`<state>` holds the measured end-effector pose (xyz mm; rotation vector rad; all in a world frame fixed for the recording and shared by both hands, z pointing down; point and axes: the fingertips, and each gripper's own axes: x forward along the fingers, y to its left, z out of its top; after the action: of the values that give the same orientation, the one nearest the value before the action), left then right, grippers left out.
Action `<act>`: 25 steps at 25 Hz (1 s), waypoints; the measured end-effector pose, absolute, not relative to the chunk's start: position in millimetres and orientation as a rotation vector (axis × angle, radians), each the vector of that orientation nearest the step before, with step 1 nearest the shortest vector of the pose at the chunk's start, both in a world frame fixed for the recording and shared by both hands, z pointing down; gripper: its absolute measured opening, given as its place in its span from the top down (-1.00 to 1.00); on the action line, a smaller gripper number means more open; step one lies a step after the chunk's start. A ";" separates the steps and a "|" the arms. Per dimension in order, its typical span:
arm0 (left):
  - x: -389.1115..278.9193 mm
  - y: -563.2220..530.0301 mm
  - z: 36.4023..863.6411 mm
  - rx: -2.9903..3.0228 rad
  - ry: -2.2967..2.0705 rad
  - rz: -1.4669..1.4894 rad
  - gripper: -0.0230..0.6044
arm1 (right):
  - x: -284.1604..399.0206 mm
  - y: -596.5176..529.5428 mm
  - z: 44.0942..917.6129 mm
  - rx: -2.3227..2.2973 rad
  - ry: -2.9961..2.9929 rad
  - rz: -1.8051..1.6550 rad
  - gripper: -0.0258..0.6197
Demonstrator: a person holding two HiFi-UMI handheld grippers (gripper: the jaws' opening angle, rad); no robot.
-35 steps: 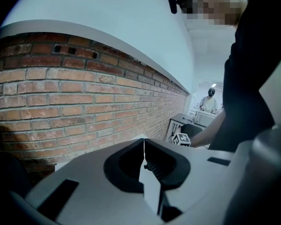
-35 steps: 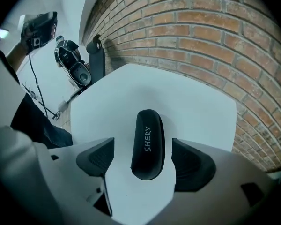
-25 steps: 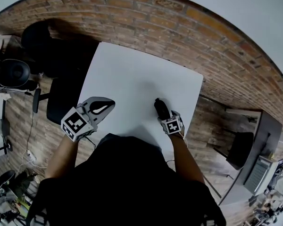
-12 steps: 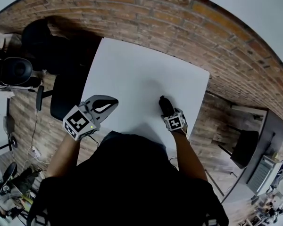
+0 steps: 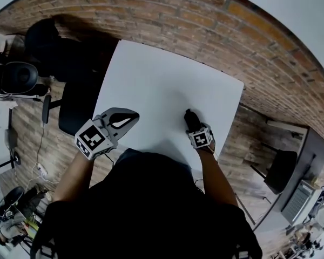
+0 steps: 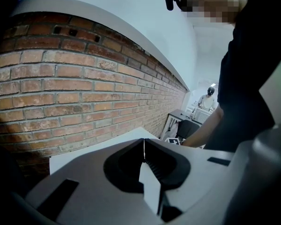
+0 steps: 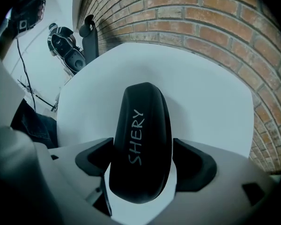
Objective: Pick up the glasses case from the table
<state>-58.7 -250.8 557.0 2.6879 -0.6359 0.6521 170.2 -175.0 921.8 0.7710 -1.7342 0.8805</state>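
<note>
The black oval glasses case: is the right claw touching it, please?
Touching. The right gripper view shows the black oval glasses case clamped in the right claw, both jaws against its sides.

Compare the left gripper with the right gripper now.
The left gripper is shut on nothing; the right gripper is shut on the black glasses case. The left gripper hangs at the left edge of the white table; the right gripper over its right part. Both carry marker cubes.
</note>
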 end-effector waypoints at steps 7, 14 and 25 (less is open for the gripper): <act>-60.8 -250.5 561.6 2.676 -0.633 0.658 0.89 | 170.7 -181.7 924.6 0.802 -1.724 0.863 -0.25; -56.7 -249.0 562.9 2.674 -0.619 0.655 0.89 | 166.8 -184.1 933.2 0.815 -1.749 0.803 -0.25; -53.8 -246.8 560.2 2.676 -0.614 0.659 0.89 | 169.6 -186.3 931.6 0.846 -1.749 0.748 -0.22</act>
<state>-53.8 -246.8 560.2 2.6765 -0.6140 0.6594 169.6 -186.3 931.6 0.8464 -1.7485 0.7479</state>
